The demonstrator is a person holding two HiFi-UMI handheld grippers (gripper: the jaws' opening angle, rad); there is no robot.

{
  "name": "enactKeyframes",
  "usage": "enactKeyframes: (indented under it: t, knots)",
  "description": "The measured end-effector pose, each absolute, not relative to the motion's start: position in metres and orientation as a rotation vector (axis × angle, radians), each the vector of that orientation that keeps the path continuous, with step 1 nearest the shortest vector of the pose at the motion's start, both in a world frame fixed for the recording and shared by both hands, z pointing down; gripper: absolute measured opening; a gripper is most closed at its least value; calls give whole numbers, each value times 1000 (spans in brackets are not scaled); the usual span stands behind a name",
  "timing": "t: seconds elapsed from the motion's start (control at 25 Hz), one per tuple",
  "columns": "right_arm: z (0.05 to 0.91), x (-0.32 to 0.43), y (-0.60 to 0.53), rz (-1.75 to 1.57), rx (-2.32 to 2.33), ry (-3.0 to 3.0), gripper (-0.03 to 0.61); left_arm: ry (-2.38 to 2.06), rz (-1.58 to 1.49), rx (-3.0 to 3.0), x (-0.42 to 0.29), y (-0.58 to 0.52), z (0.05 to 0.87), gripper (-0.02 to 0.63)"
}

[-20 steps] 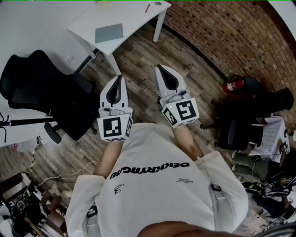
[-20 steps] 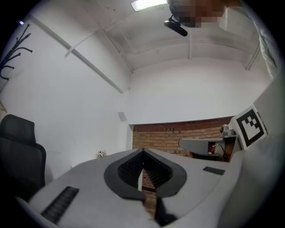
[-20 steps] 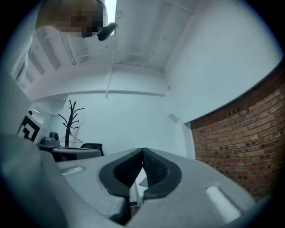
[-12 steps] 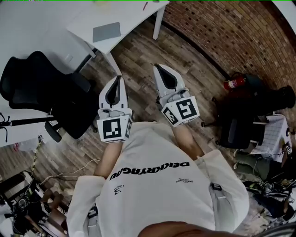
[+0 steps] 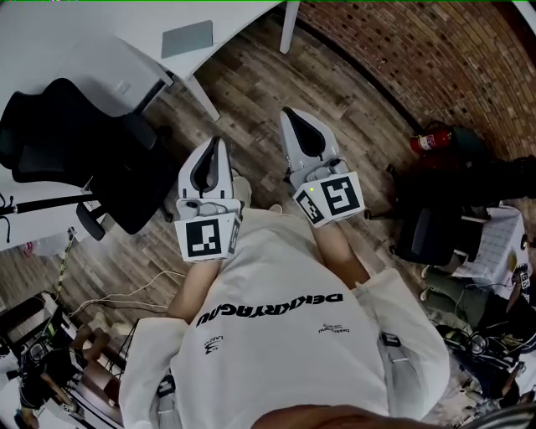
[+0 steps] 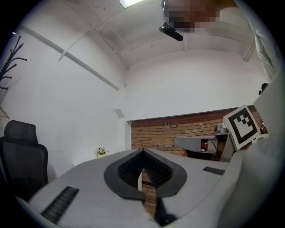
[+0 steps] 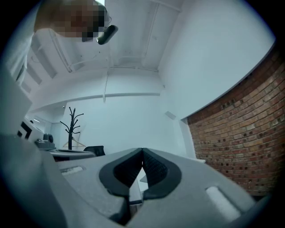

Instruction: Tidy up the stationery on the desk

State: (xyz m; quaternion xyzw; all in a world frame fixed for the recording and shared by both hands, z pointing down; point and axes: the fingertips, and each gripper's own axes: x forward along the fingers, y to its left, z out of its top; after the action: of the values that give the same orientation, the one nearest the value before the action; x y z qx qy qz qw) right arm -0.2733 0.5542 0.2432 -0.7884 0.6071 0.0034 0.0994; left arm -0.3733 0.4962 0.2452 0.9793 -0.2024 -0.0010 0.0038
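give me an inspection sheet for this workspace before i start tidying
surface: white desk, well ahead of both grippers
job's things: one grey pad flat on the desk; no other stationery seen
clutter: black chair beside the desk; red extinguisher on the floor
grippers: left gripper shut, empty; right gripper shut, empty
cables: pale cable loose on the floor at the person's left
surroundings: wood floor, brick wall, coat stand
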Motion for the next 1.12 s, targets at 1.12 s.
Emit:
enactKeyframes:
  t: [1.12]
  knots:
    - [251, -34, 237, -73, -2285, 2026, 0, -780, -25, 2907, -126, 182, 269, -3]
